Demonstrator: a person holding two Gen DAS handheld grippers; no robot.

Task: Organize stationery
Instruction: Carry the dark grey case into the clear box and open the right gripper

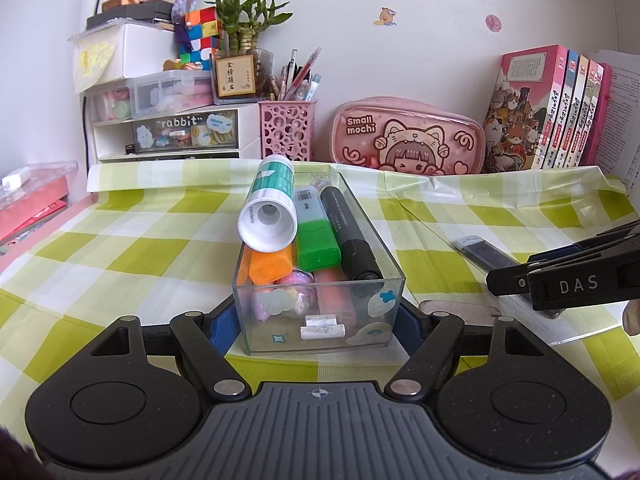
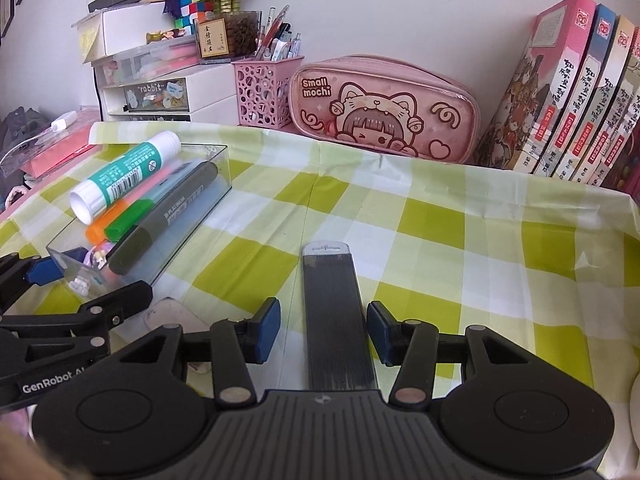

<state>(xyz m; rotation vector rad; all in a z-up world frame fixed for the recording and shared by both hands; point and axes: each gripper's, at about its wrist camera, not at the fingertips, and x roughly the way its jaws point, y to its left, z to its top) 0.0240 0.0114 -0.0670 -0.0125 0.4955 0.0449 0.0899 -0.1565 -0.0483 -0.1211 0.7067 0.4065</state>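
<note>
Flat dark lead case [image 2: 336,316], pale tab, between parted right gripper [image 2: 324,330] pads, untouched. Beside it, clear box [image 1: 384,276] clamped by left gripper [image 1: 316,330]: glue stick [image 1: 272,204], highlighters, black marker [image 1: 352,236].

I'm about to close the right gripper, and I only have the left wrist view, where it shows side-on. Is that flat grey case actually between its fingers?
Observer: Yes. In the right wrist view the flat grey case lies lengthwise between the right gripper and its blue pads, with a gap on each side, so nothing is pressed.
Operator: Which way does it point?
Observer: Its clear hang tab is the far end, toward the pink pencil case.
Operator: And the glue stick, end-on here?
Observer: The glue stick lies slanted on the highlighters, its far white end rising above the clear box.
</note>
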